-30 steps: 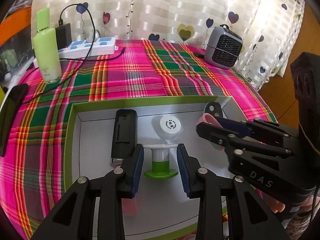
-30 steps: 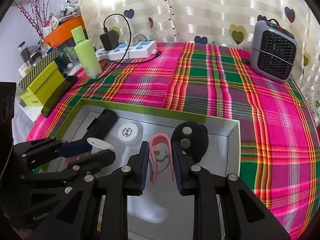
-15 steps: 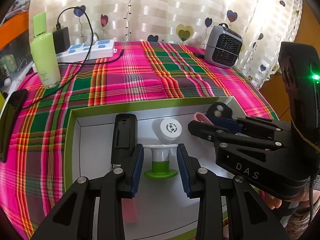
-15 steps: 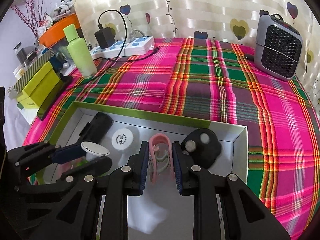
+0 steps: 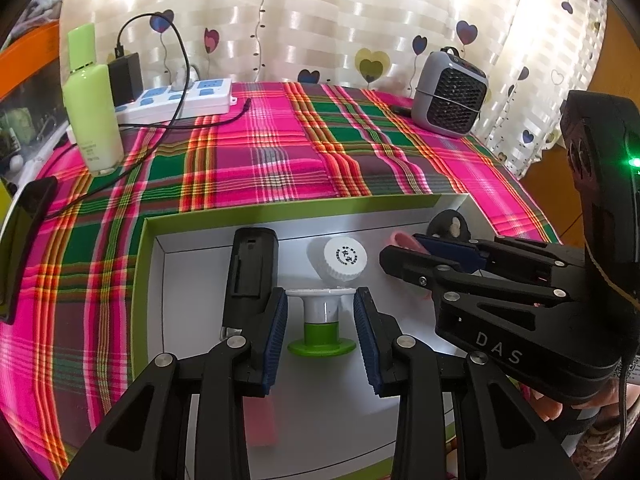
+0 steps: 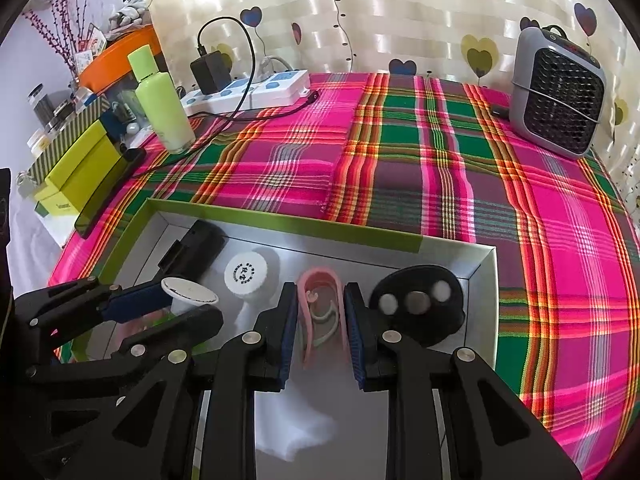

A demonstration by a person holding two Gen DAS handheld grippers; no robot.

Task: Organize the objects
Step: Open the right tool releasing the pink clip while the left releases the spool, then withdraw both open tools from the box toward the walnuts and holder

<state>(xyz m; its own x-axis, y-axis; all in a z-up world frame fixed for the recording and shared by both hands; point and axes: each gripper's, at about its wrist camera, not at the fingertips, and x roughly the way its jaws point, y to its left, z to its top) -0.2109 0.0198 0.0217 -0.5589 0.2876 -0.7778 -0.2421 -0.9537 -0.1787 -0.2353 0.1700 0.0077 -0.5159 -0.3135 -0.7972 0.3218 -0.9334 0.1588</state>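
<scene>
A white-lined box with a green rim (image 5: 304, 210) (image 6: 280, 222) lies on the plaid cloth. My left gripper (image 5: 320, 322) is shut on a white and green spool (image 5: 321, 326) standing on the box floor; the spool also shows in the right wrist view (image 6: 188, 294). My right gripper (image 6: 320, 316) is shut on a pink clip (image 6: 320, 312), held upright in the box. In the box also lie a black rectangular device (image 5: 250, 268) (image 6: 196, 248), a white round cap (image 5: 344, 258) (image 6: 246, 272) and a black oval piece with round studs (image 6: 420, 304) (image 5: 450, 226).
A green bottle (image 5: 92, 104) (image 6: 160, 104), a white power strip with charger and cable (image 5: 176, 100) (image 6: 248, 88), and a grey heater (image 5: 450, 96) (image 6: 558, 92) stand at the back. A dark phone (image 5: 24, 240) and green boxes (image 6: 80, 176) lie left. A pink strip (image 5: 260, 420) lies in the box.
Both grippers keep their holds. The right gripper has shifted a little with the pink clip, which now stands further from the black oval piece. The spool stays in place.
</scene>
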